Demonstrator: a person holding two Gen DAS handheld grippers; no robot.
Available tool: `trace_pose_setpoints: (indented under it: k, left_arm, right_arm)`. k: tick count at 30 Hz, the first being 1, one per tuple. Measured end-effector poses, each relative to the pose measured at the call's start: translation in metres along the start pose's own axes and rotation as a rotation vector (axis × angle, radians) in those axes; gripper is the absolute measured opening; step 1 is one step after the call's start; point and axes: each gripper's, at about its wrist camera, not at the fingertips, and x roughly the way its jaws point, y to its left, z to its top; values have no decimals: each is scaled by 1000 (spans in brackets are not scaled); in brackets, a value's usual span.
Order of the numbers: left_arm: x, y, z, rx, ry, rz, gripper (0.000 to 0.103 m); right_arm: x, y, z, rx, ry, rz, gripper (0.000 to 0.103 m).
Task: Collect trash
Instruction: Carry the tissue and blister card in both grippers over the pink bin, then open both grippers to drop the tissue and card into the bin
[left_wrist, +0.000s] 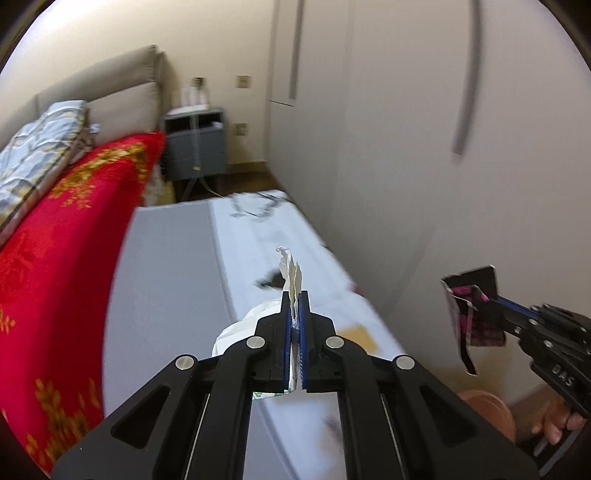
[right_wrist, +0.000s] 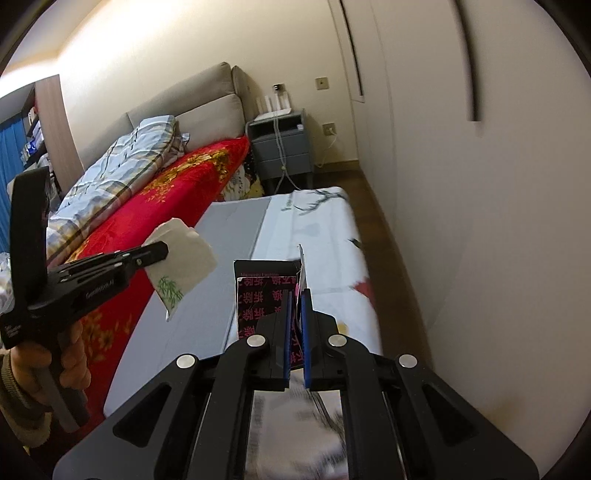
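The left gripper (left_wrist: 294, 295) has its fingers clamped on a white tissue packet (right_wrist: 181, 266), the right gripper (right_wrist: 295, 295) on a black-and-pink wrapper (right_wrist: 264, 295). Both pieces hang in the air above the low mat (right_wrist: 236, 236) beside the bed (right_wrist: 173, 195). No bin shows, so I cannot tell which hand is nearer to it.

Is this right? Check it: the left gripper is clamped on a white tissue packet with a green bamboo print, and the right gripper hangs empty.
Not quite. The left gripper does clamp the white tissue packet, but the right gripper is not empty: it is shut on a black wrapper with pink characters, as the right wrist view shows.
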Motion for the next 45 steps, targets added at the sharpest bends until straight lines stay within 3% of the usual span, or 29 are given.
trace_pose_setpoints:
  k: [8,15,16,21,25,30,34,40,41,43,44,45]
  left_arm:
    - [-48,-82,-48,38,18,-122,3]
    - [-61,-133,-75,90,38,-185,3]
    - [-61,-139,-78,98,41,-190,3]
    - [-64,-164,-84,139,47,-209,3]
    - [-64,-176,-85,160,49,-222,3]
    - [-58,-189,-87,173,61,-253,3]
    - [-54,-201,-91,184,73,-291,4]
    - [-52,-225,-101,217,96,-346,5]
    - [-53,-227,-102,221,96,-347,14]
    - [-53,-231,-103,228,92,-332,44]
    - [-54,-231,-103,226,81,-312,68]
    - [-56,-231,-103,222,65,-293,77]
  right_arm:
    - [-85,-45,-68,46,51,-131,5]
    - [-107,-86,-117,118,86,-216,7]
    - [-109,-90,-121,127,86,-223,11]
    - [-115,-103,-133,152,103,-243,21]
    - [-123,-107,-132,171,75,-261,42]
    - [-135,-106,-134,166,50,-283,47]
    - [-152,-103,-139,141,10,-349,54]
    - [-172,-113,-153,182,-1,-385,56]
    - [-174,-116,-154,194,1,-385,57]
    - [-177,-119,-156,210,-3,-387,61]
    - [-179,-119,-157,211,-7,-390,64]
    - [-179,-119,-157,210,-9,-390,66]
